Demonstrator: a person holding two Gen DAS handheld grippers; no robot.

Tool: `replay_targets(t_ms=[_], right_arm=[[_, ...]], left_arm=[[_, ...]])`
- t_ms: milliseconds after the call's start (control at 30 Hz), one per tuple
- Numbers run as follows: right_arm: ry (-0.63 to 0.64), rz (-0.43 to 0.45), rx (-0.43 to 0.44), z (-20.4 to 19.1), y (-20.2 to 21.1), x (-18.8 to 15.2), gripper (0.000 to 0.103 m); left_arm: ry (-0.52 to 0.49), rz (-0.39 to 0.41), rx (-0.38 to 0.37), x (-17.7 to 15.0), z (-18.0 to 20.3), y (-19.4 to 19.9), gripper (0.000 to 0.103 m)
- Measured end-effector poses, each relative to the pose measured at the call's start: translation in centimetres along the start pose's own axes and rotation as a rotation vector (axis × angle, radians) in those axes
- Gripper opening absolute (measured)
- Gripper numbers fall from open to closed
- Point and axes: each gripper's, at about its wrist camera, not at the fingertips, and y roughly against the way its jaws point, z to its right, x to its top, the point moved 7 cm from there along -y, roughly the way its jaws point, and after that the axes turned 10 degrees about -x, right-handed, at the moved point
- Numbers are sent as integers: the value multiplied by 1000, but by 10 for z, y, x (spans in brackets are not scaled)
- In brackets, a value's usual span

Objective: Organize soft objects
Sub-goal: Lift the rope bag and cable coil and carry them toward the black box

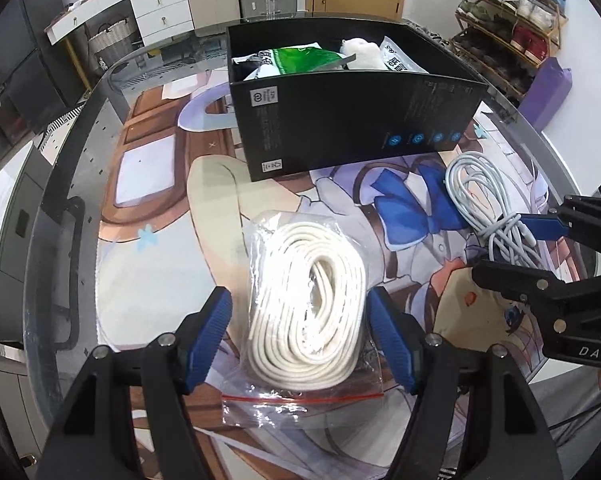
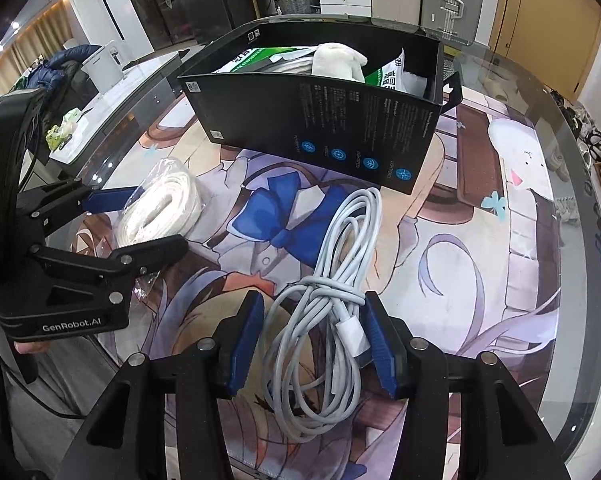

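Rope [image 1: 306,304], cream-coloured and coiled inside a clear zip bag [image 1: 300,396] with a red seal strip, lies on the printed mat [image 1: 148,264] in the lower middle of the left wrist view. The left gripper [image 1: 298,332] straddles this coil with its blue pads [image 1: 212,328] wide apart; the right-hand pad sits just at the coil's edge, the left-hand one stands a little clear, so the jaws are spread and not clamped. Above it, in the upper middle of that view, stands an open black box [image 1: 356,120] holding a green-and-white packet [image 1: 300,58] and a white soft bundle [image 1: 360,54]. At the right of the same frame a bundled white cable [image 1: 480,200] rests on the mat, with the right gripper reaching in around its knotted end. In the right wrist view the right gripper [image 2: 314,340] sits at lower centre, its jaws fairly narrow around the cable's wrapped middle and white plug; the right-hand pad touches the plug, while a gap shows beside the left-hand pad, so whether it grips is unclear. The cable's long loop runs up toward the box's bottom edge. The left gripper and the bagged rope appear at the left of this frame.
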Motion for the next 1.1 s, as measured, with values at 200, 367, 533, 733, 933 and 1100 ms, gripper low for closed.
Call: replay_targets(t_ms=[200, 367, 533, 733, 933, 1100], right_arm=[[-2, 0, -3, 0, -1, 1, 51], [-3, 5, -11, 0, 0, 1, 46], [-10, 14, -4, 2, 5, 2, 37], [6, 39, 9, -3, 17, 3, 31], [22, 41, 13, -11, 19, 2, 30], [10, 72, 25, -10, 31, 6, 30]], left_arm=[[-19, -2, 1, 1, 7, 1, 51], [-26, 4, 4, 1, 11, 3, 37], [-23, 7, -19, 3, 10, 8, 32], [-58, 49, 15, 9, 14, 20, 31], [-72, 79, 24, 13, 18, 30, 31], [-100, 95, 52, 17, 23, 35, 31]])
